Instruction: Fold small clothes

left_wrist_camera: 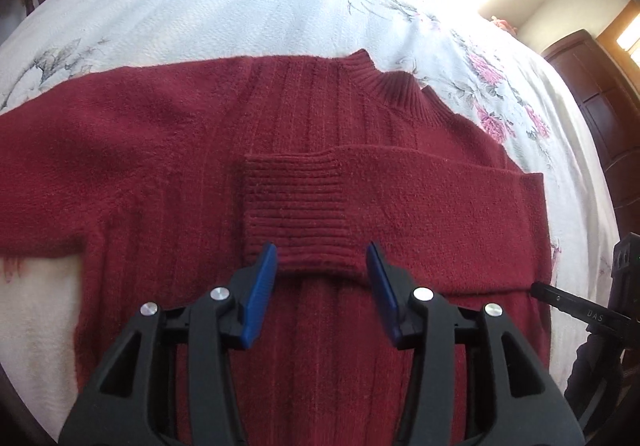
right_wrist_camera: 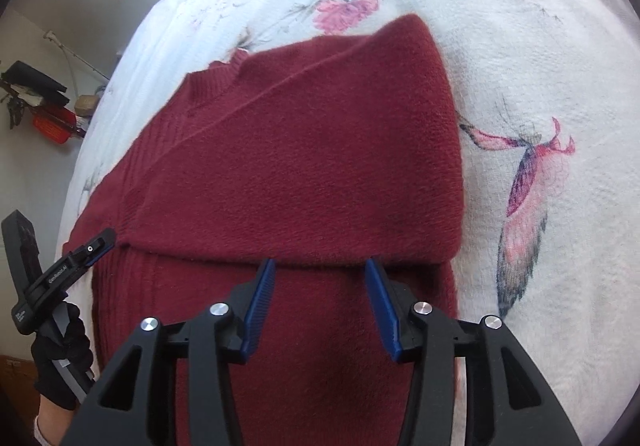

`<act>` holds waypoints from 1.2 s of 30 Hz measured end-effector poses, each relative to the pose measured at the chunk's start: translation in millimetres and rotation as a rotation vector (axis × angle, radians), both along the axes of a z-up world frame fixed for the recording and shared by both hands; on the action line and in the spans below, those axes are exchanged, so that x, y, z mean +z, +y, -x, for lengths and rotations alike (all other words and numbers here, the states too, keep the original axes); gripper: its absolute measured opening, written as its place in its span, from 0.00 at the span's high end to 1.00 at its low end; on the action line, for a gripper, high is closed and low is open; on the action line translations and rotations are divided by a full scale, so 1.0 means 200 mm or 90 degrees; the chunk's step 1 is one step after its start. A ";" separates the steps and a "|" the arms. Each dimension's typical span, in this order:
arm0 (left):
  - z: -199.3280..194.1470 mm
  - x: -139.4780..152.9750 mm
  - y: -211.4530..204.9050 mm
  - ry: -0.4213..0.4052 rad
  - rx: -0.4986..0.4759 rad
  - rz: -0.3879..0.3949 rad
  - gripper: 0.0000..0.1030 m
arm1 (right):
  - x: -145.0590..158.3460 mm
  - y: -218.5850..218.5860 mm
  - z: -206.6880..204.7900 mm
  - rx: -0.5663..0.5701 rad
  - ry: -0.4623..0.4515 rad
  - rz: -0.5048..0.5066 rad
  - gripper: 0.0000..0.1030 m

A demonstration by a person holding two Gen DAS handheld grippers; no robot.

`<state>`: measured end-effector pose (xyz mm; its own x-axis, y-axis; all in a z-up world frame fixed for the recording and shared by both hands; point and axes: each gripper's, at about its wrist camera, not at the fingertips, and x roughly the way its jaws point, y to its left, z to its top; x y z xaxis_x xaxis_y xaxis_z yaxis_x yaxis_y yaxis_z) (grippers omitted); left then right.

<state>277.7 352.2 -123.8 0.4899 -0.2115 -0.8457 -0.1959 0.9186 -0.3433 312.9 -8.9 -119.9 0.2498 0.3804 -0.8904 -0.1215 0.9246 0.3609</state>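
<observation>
The dark red sweater (left_wrist_camera: pixel 320 118) lay flat on the bed across the middle of the left wrist frame, collar (left_wrist_camera: pixel 384 82) toward the top. One sleeve (left_wrist_camera: pixel 420 198) was folded over the chest, and its ribbed cuff (left_wrist_camera: pixel 296 210) sat at frame centre.

Your left tongs (left_wrist_camera: pixel 322 266) stood open and empty, blue pads either side of the cuff's lower edge; contact could not be judged.

Your right tongs (right_wrist_camera: pixel 320 278) were open too, holding nothing, at the folded sleeve's lower edge.

A gloved hand (right_wrist_camera: pixel 64 362) showed at lower left of the right wrist frame.

The floral bedspread (left_wrist_camera: pixel 200 6) surrounded the sweater.
</observation>
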 end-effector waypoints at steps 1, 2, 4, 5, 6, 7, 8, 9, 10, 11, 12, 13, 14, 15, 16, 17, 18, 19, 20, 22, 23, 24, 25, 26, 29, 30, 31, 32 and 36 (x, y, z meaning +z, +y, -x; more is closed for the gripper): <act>0.06 0.03 0.08 -0.011 0.007 -0.001 0.39 | 0.05 0.02 0.04 0.011 -0.011 0.004 0.44; 0.13 0.06 0.15 -0.016 0.019 -0.003 0.37 | 0.08 0.04 0.07 0.021 -0.022 0.014 0.43; 0.25 0.07 0.34 -0.011 0.057 -0.002 0.37 | 0.13 0.09 0.13 0.044 -0.027 0.013 0.42; 0.31 0.07 0.45 -0.003 0.084 0.002 0.37 | 0.13 0.12 0.16 0.053 -0.021 0.006 0.42; 0.38 0.06 0.55 0.005 0.111 0.004 0.37 | 0.13 0.15 0.18 0.061 -0.015 0.000 0.41; 0.45 0.05 0.66 0.011 0.141 0.001 0.37 | 0.13 0.19 0.20 0.068 -0.010 -0.005 0.41; 0.51 0.05 0.76 0.015 0.169 -0.005 0.38 | 0.12 0.23 0.22 0.076 -0.005 -0.008 0.41; 0.57 0.04 0.86 0.019 0.197 -0.011 0.38 | 0.11 0.27 0.24 0.083 -0.003 -0.008 0.41; 0.63 0.03 0.96 0.023 0.225 -0.015 0.39 | 0.09 0.31 0.25 0.090 0.000 -0.004 0.41; 0.68 0.02 1.05 0.026 0.252 -0.013 0.39 | 0.07 0.35 0.26 0.096 0.004 -0.001 0.41; 0.74 0.02 1.14 0.027 0.281 -0.008 0.39 | 0.05 0.38 0.27 0.102 0.010 -0.002 0.41; 0.78 0.00 1.23 0.029 0.309 -0.005 0.39 | 0.03 0.42 0.28 0.108 0.017 -0.002 0.41; 0.82 0.00 1.31 0.029 0.334 -0.002 0.40 | 0.00 0.44 0.29 0.112 0.022 0.002 0.41; 0.86 -0.01 1.38 0.027 0.356 0.003 0.40 | -0.02 0.47 0.29 0.114 0.025 0.012 0.41; 0.89 -0.02 1.44 0.022 0.378 0.009 0.40 | -0.04 0.50 0.30 0.117 0.025 0.023 0.41; 0.91 -0.02 1.50 0.016 0.397 0.017 0.40 | -0.06 0.52 0.30 0.118 0.025 0.033 0.41; 0.93 -0.02 1.55 0.010 0.414 0.025 0.40 | -0.08 0.54 0.30 0.119 0.026 0.038 0.40; 0.94 -0.02 1.59 0.008 0.427 0.026 0.40 | -0.09 0.55 0.30 0.119 0.029 0.040 0.40; 0.95 -0.03 1.64 0.008 0.438 0.025 0.40 | -0.10 0.56 0.30 0.119 0.031 0.044 0.40; 0.96 -0.04 1.71 0.005 0.453 0.029 0.40 | -0.11 0.58 0.31 0.123 0.027 0.054 0.40; 0.97 -0.05 1.74 0.004 0.460 0.034 0.40 | -0.11 0.59 0.31 0.125 0.025 0.056 0.39; 0.97 -0.06 1.77 0.001 0.466 0.040 0.41 | -0.11 0.59 0.30 0.126 0.026 0.059 0.39; 0.96 -0.06 1.80 -0.004 0.474 0.047 0.41 | -0.12 0.60 0.30 0.125 0.027 0.061 0.39; 0.96 -0.06 1.82 -0.009 0.482 0.053 0.41 | -0.12 0.60 0.30 0.124 0.029 0.063 0.39; 0.97 -0.09 1.90 -0.020 0.500 0.068 0.41 | -0.14 0.61 0.29 0.120 0.031 0.068 0.38; 0.96 -0.09 1.91 -0.023 0.504 0.070 0.41 | -0.15 0.61 0.29 0.120 0.029 0.071 0.38; 0.94 -0.09 1.92 -0.025 0.509 0.073 0.41 | -0.15 0.62 0.29 0.120 0.028 0.074 0.37; 0.93 -0.10 1.93 -0.027 0.513 0.075 0.41 | -0.16 0.63 0.29 0.122 0.025 0.077 0.36; 0.89 -0.12 1.98 -0.031 0.519 0.076 0.42 | -0.17 0.63 0.29 0.125 0.019 0.082 0.33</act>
<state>99.4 747.7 -146.8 0.5643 0.1401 -0.8136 -0.7678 0.4510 -0.4550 254.1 117.2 -154.6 0.1558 0.3016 -0.9406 -0.2942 0.9232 0.2473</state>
